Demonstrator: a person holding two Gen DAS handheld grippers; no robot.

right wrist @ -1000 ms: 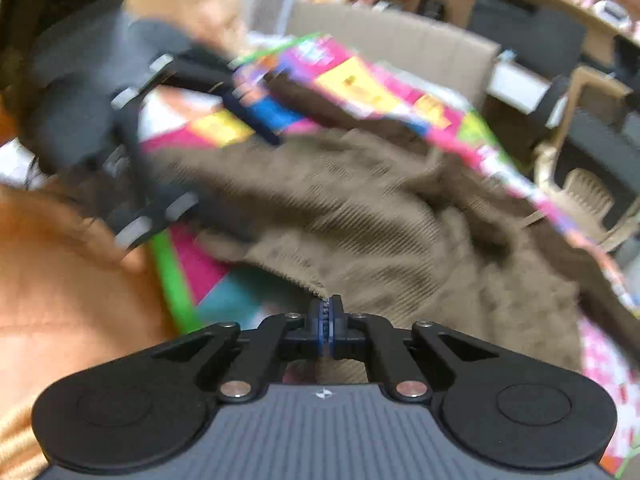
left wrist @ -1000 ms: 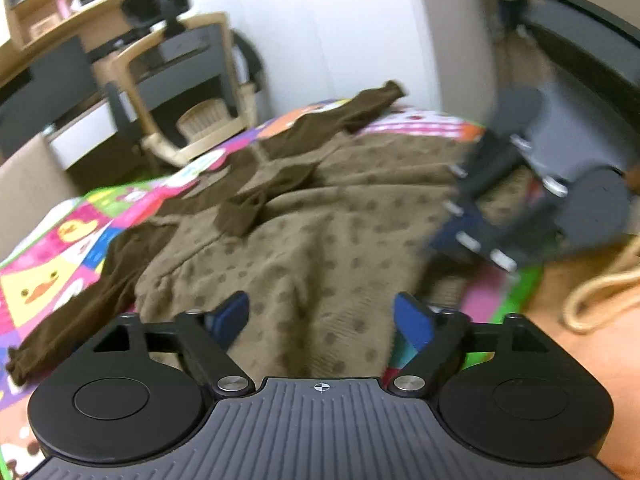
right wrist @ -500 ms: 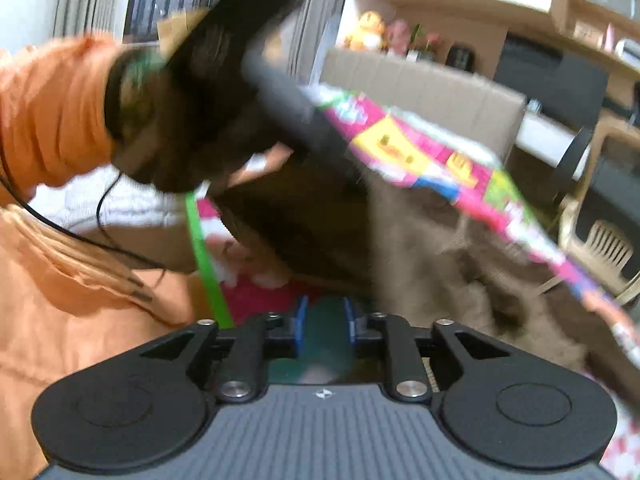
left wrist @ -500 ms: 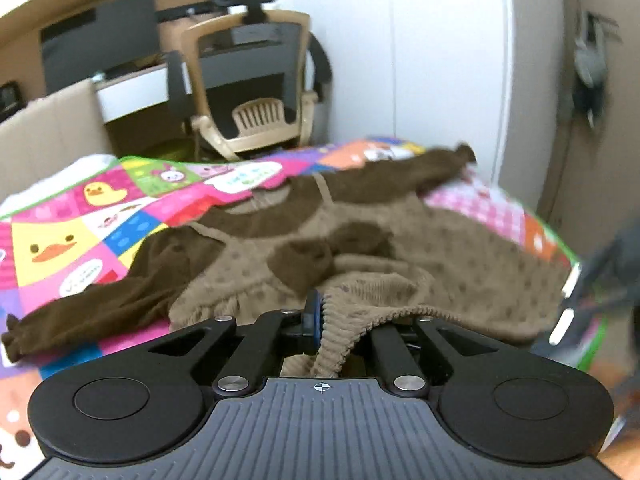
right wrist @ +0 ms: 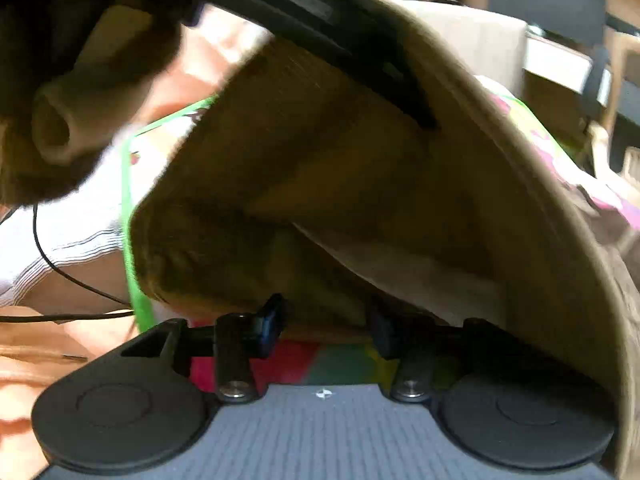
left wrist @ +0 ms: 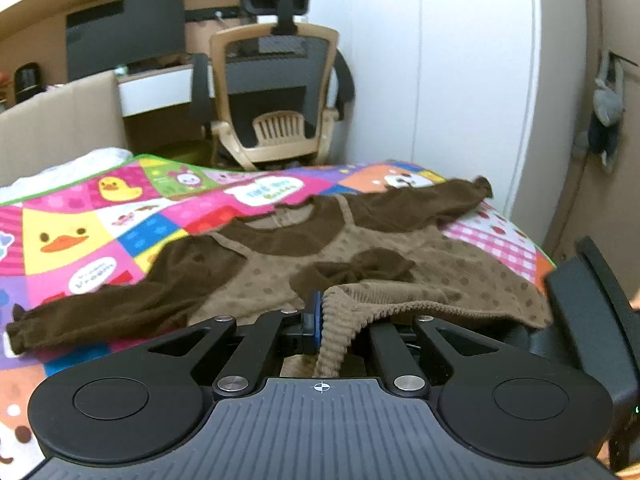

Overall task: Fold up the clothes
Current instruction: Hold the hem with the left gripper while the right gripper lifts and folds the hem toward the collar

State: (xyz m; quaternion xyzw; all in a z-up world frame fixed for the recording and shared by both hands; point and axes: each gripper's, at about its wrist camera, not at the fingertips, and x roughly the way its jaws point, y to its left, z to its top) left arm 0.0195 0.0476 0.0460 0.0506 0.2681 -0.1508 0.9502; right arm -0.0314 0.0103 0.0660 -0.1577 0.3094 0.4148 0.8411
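- The left tongs (left wrist: 332,320) are clamped on the ribbed hem (left wrist: 340,320) of the brown dress (left wrist: 360,256); a fold of that hem bunches between the blue pads and droops toward the camera. A second ago these tongs stood apart above the cloth, so the grip on the hem is new.
- The right tongs (right wrist: 324,320) stand apart, with nothing visibly between them. A second ago they were pressed together, so they have let go or are being reset. They sit low over the play mat (right wrist: 340,360), under a lifted flap of tan fabric (right wrist: 360,184) that arches over the view.
- In my judgement the raised flap is the dress's lower edge, held up from the other side. With only one corner held, the right tongs probably need their own hold on the hem before the skirt can be carried upward evenly.
- Beyond the left tongs, the dress lies face up on the colourful mat (left wrist: 120,216), with a dark bow (left wrist: 360,268) at the waist, both dark sleeves spread sideways and the neckline (left wrist: 288,220) farthest off.
- Part of the other tool's black body (left wrist: 592,312) shows at the right edge of the left view.
- Behind the mat stand an office chair (left wrist: 276,92) and a desk.
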